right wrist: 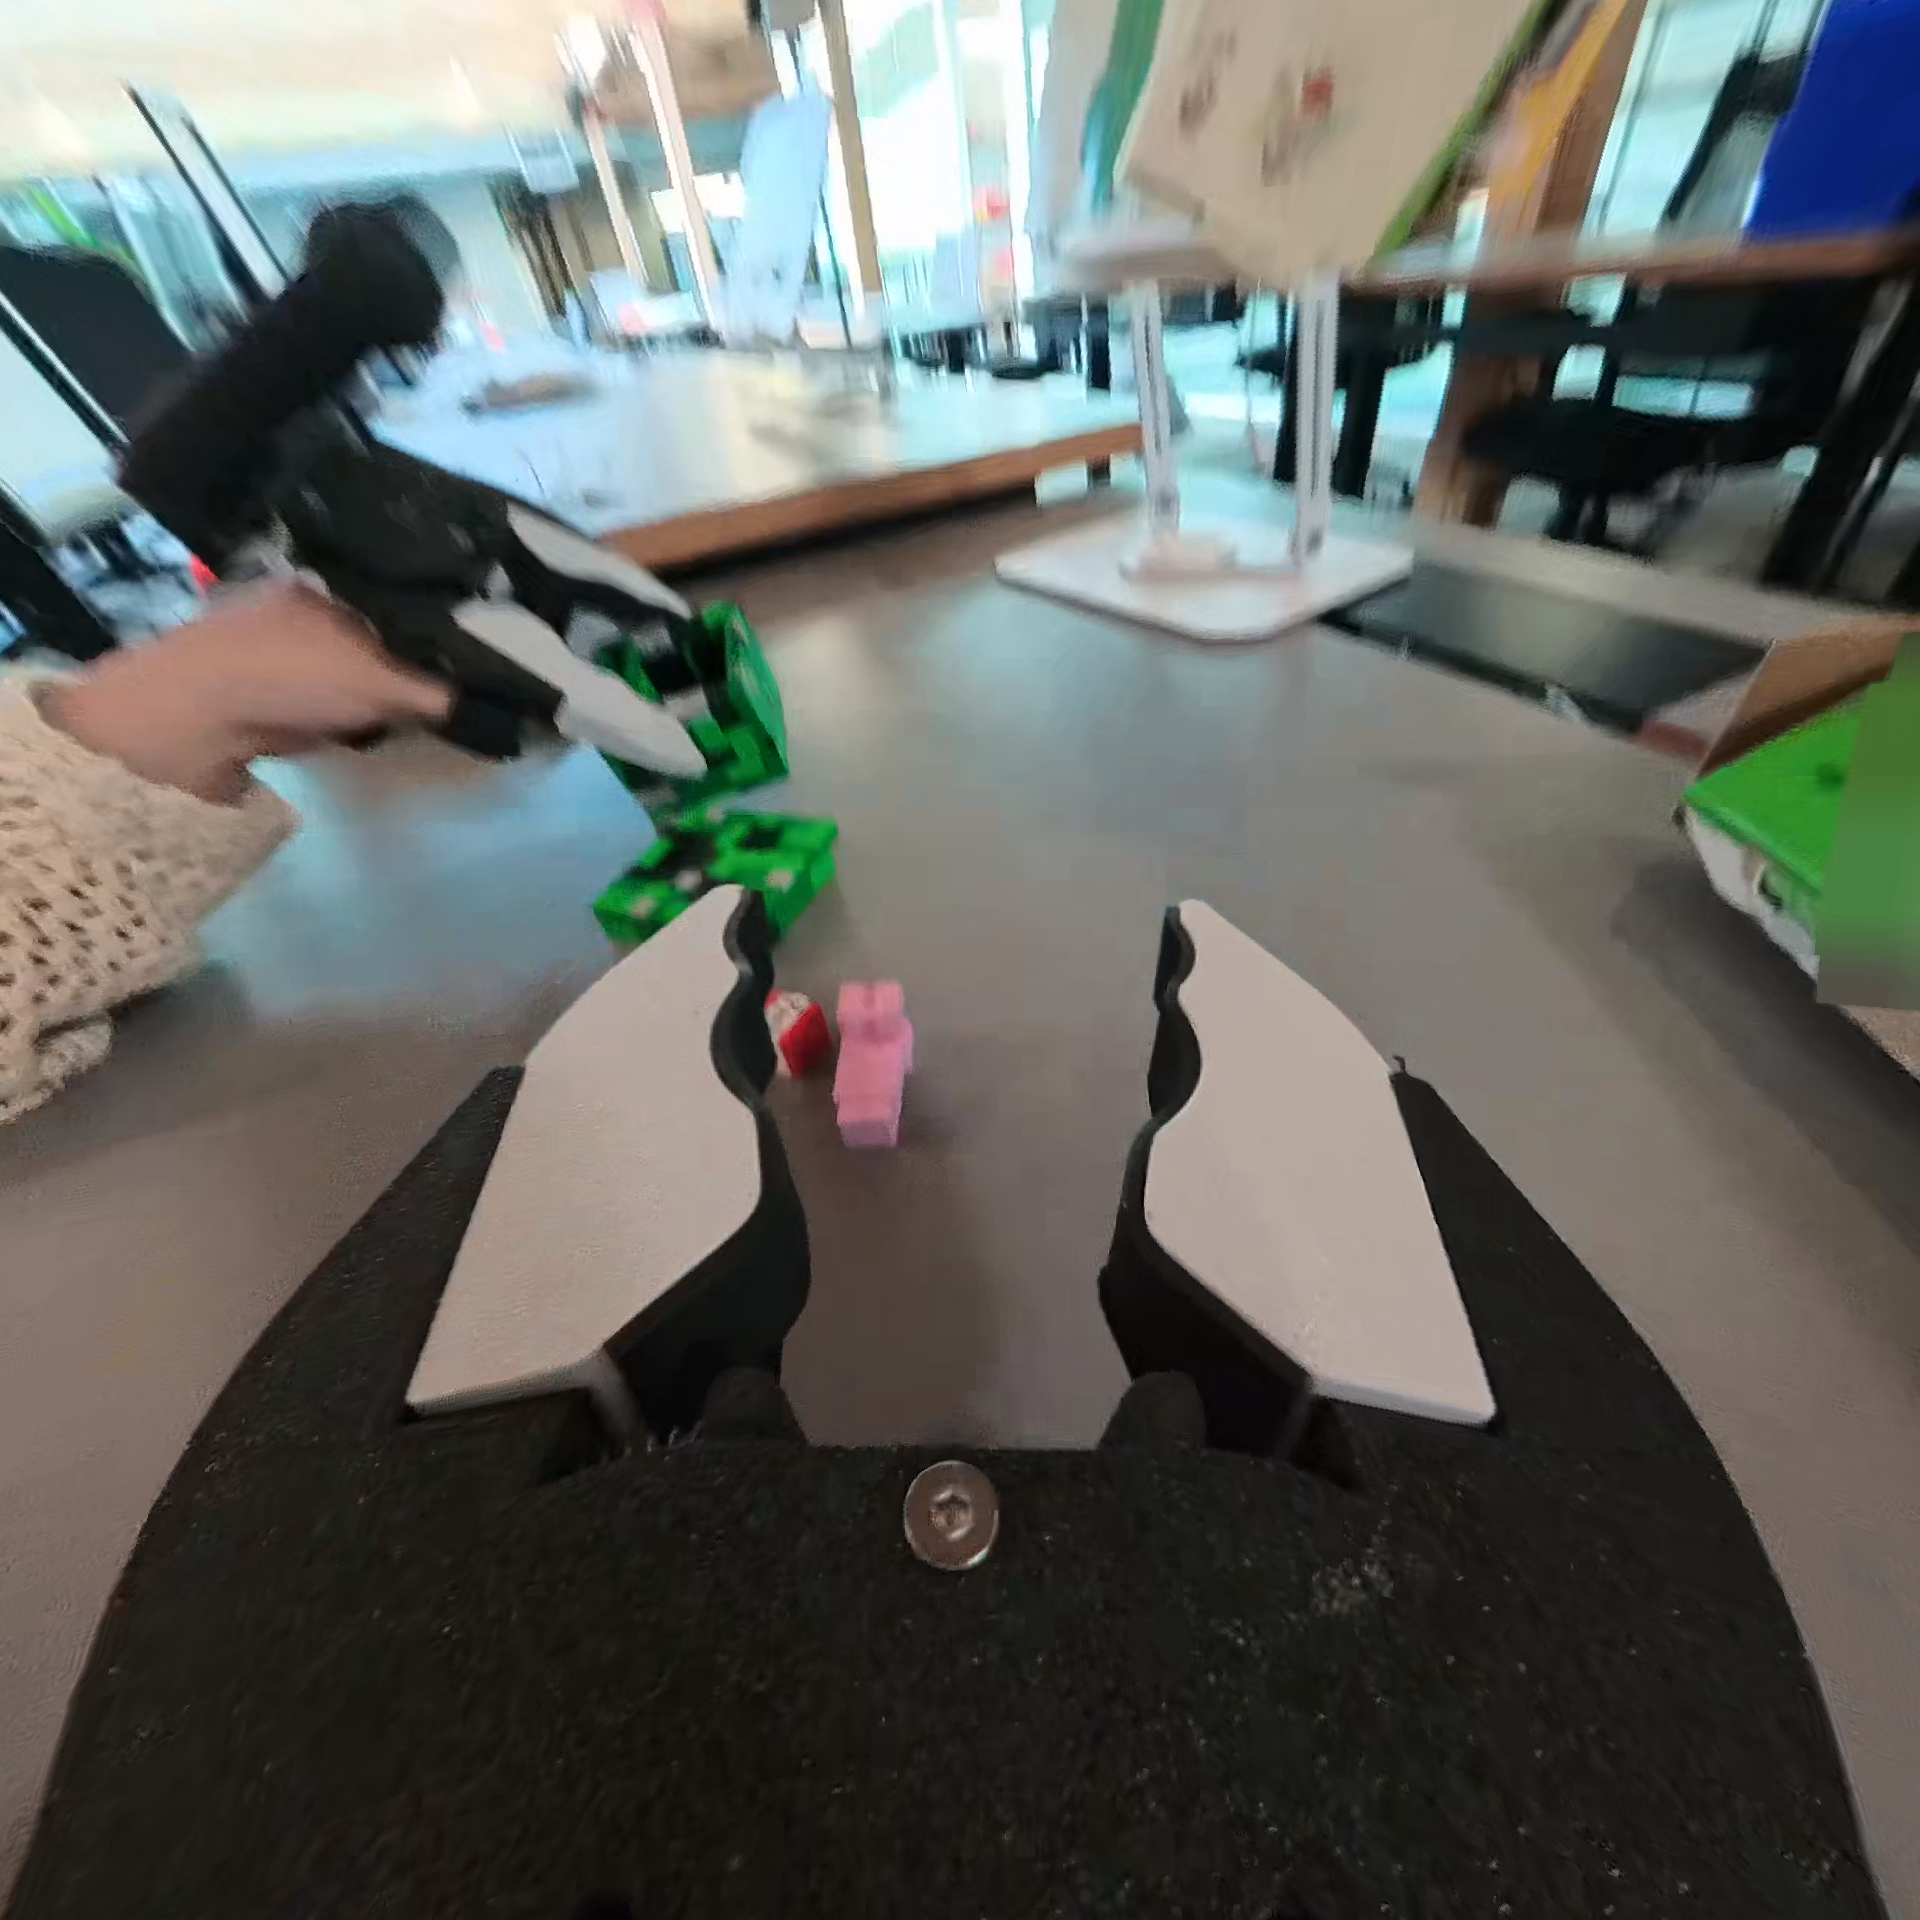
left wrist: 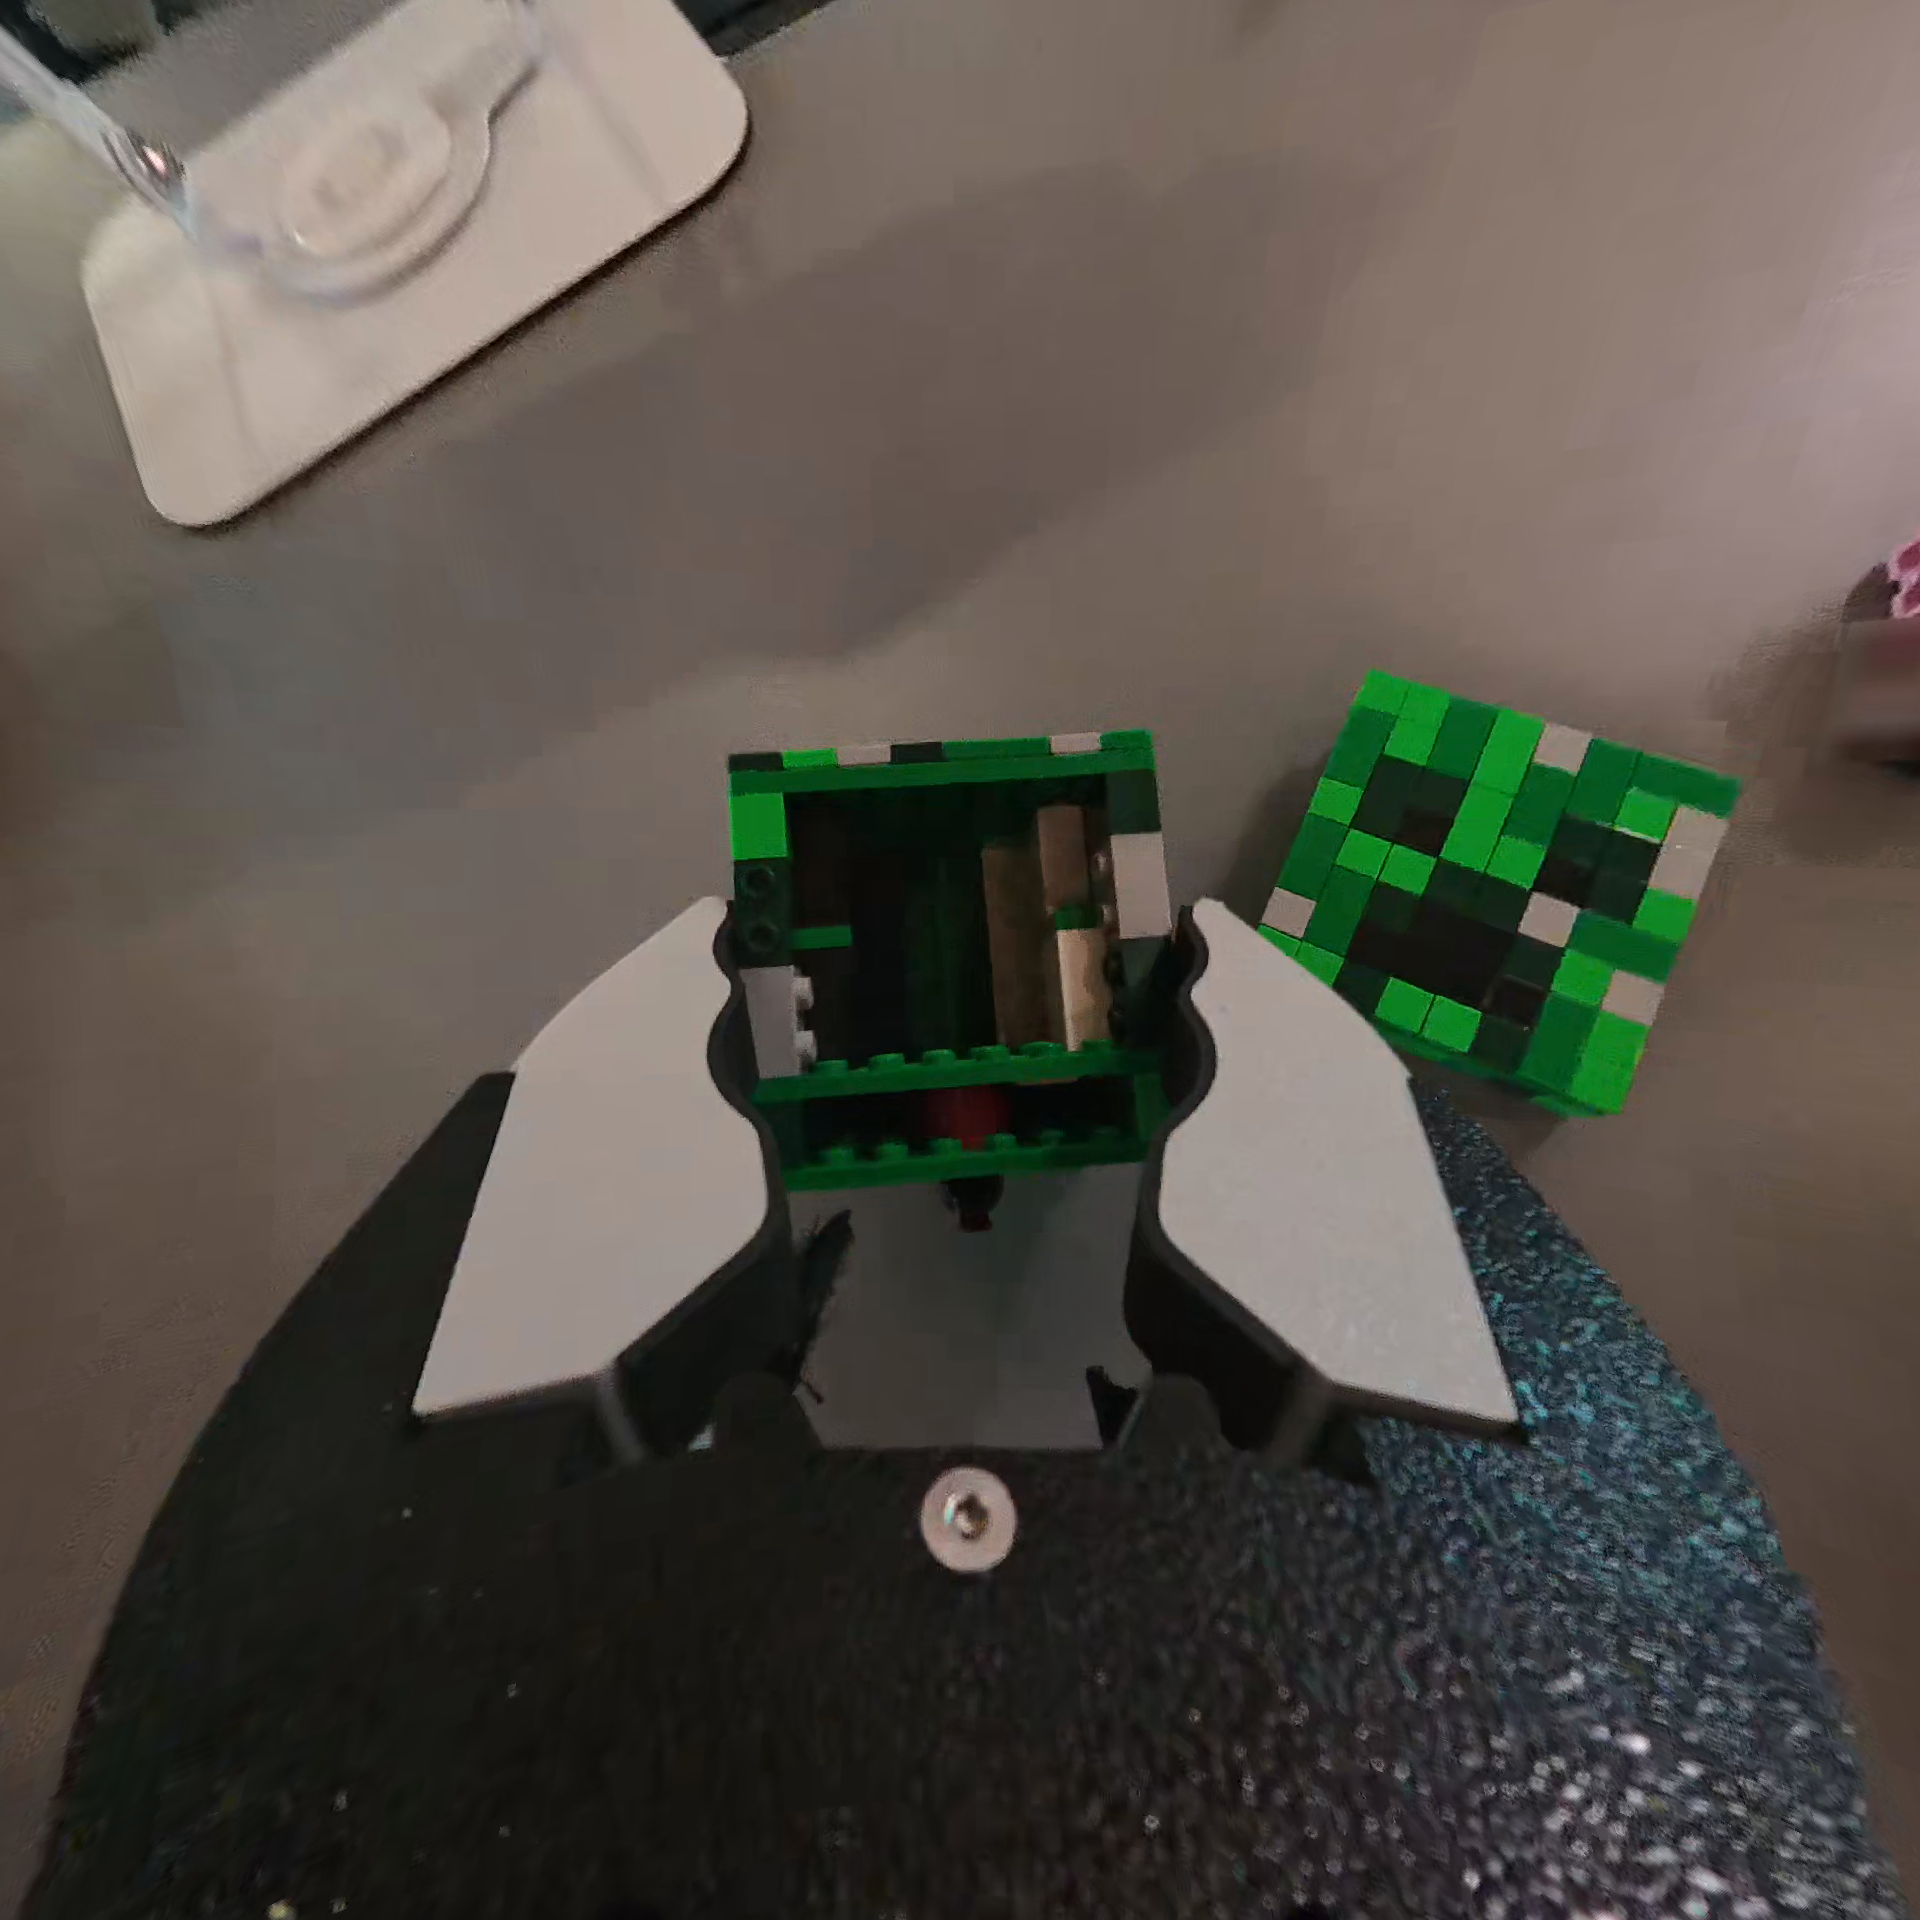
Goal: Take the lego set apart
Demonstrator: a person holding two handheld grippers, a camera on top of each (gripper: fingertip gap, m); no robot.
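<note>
Inspecting the left wrist view, we find the left tool [left wrist: 956,961] clamped on the open green lego box [left wrist: 945,935] at frame centre, its detached face panel [left wrist: 1496,894] lying on the grey bench [left wrist: 1039,468] just right. Our right tool [right wrist: 956,935] hangs open above a pink figure [right wrist: 875,1060] and red piece [right wrist: 800,1034].
</note>
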